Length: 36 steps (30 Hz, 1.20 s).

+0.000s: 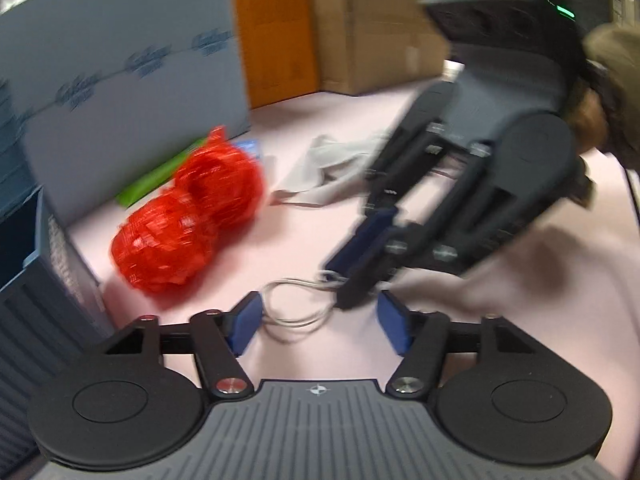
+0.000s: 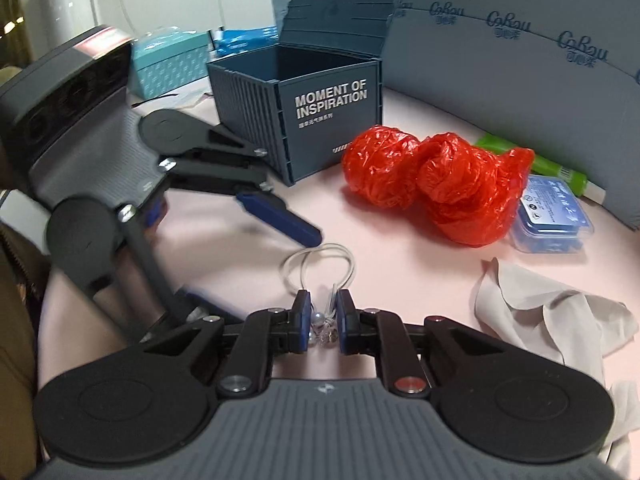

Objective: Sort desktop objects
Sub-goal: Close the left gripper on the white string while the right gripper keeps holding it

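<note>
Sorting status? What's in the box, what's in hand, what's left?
Done: nothing visibly sorted; only part of the open container box interior shows, and that looks empty.
In hand: right gripper is shut on the beaded end of the white cord; left gripper open beside its loop.
Left on the table: red bag, blue case, green tube, grey cloth.

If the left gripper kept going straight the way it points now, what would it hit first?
Probably the looped white cord lying between its fingers, then the right gripper holding the cord's far end; blur makes depth uncertain.

Pink tabletop (image 2: 400,272): red bag (image 2: 432,188), cloth (image 2: 552,316).
</note>
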Each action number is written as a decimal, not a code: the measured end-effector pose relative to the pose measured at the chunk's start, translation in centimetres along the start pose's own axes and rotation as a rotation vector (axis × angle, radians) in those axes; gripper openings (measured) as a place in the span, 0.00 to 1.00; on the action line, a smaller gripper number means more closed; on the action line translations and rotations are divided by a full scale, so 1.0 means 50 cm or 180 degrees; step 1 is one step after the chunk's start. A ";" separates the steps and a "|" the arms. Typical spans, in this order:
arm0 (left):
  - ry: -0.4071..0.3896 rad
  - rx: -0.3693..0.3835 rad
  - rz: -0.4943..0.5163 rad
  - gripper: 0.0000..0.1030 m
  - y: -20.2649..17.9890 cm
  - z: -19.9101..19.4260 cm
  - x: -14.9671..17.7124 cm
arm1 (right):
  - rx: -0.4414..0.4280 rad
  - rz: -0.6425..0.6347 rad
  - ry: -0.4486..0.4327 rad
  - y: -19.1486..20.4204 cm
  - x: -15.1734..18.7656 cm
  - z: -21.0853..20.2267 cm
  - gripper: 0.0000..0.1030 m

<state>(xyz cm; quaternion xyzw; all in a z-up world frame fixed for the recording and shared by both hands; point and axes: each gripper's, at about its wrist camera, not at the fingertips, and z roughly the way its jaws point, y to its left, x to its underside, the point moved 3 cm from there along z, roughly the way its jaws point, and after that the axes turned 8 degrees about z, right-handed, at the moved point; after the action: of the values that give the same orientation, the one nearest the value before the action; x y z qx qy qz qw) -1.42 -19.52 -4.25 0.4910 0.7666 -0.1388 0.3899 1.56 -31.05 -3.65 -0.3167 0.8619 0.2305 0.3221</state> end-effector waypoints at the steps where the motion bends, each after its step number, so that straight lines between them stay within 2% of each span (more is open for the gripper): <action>1: 0.0012 0.0054 -0.0053 0.55 0.007 0.002 0.001 | -0.0021 -0.0025 0.0013 -0.002 0.000 -0.001 0.14; 3: 0.0009 0.0055 -0.0080 0.56 0.012 0.001 0.004 | -0.0063 -0.0030 0.0025 -0.006 0.000 -0.001 0.14; 6: -0.0097 -0.0068 -0.0063 0.56 0.015 -0.015 0.011 | -0.0114 0.0001 0.0008 -0.012 0.002 0.000 0.14; 11: -0.0051 -0.0169 -0.0367 0.59 0.039 -0.025 0.029 | -0.0174 0.0104 -0.0056 -0.021 0.007 0.000 0.15; 13: -0.0039 -0.0164 -0.0558 0.59 0.050 -0.019 0.030 | -0.0179 0.0087 -0.0074 -0.019 0.010 -0.003 0.15; 16: -0.0152 -0.0105 -0.0975 0.59 0.068 -0.024 0.027 | -0.0172 0.0072 -0.0088 -0.018 0.011 -0.005 0.15; 18: -0.0194 -0.0084 -0.1172 0.68 0.076 -0.026 0.026 | -0.0163 0.0080 -0.0098 -0.017 0.012 -0.006 0.15; 21: 0.0076 -0.0382 -0.1106 0.70 0.074 -0.012 0.024 | -0.0124 0.0054 -0.0105 -0.012 0.012 -0.006 0.15; 25: 0.0136 -0.0534 -0.1075 0.70 0.065 0.003 0.008 | -0.0069 0.0051 -0.0113 -0.008 0.011 -0.008 0.15; 27: 0.0200 -0.0647 -0.0937 0.70 0.053 0.016 -0.001 | -0.0021 0.0020 -0.0135 -0.003 0.013 -0.008 0.15; 28: 0.0230 -0.0710 -0.0837 0.67 0.045 0.024 -0.006 | 0.0003 0.0009 -0.0144 -0.001 0.013 -0.009 0.15; 30: 0.0215 -0.0643 -0.0774 0.38 0.033 0.022 -0.015 | 0.0044 0.0029 -0.0148 0.002 0.013 -0.010 0.15; 31: 0.0211 -0.0586 -0.0749 0.29 0.027 0.020 -0.020 | 0.0065 0.0045 -0.0146 0.003 0.012 -0.010 0.15; 32: 0.0206 -0.0529 -0.0725 0.11 0.021 0.019 -0.025 | 0.0089 0.0051 -0.0146 0.005 0.011 -0.010 0.15; 33: 0.0221 -0.0503 -0.0699 0.00 0.014 0.018 -0.031 | 0.0112 0.0061 -0.0152 0.007 0.011 -0.010 0.15; 36: 0.0195 -0.0363 -0.0751 0.00 0.006 0.019 -0.030 | 0.0185 0.0131 -0.0192 0.010 0.013 -0.011 0.14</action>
<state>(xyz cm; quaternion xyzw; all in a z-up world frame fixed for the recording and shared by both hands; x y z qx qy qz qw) -0.38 -20.90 -3.70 0.3786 0.8372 -0.1248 0.3745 0.60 -31.27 -3.62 -0.2823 0.8645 0.2213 0.3522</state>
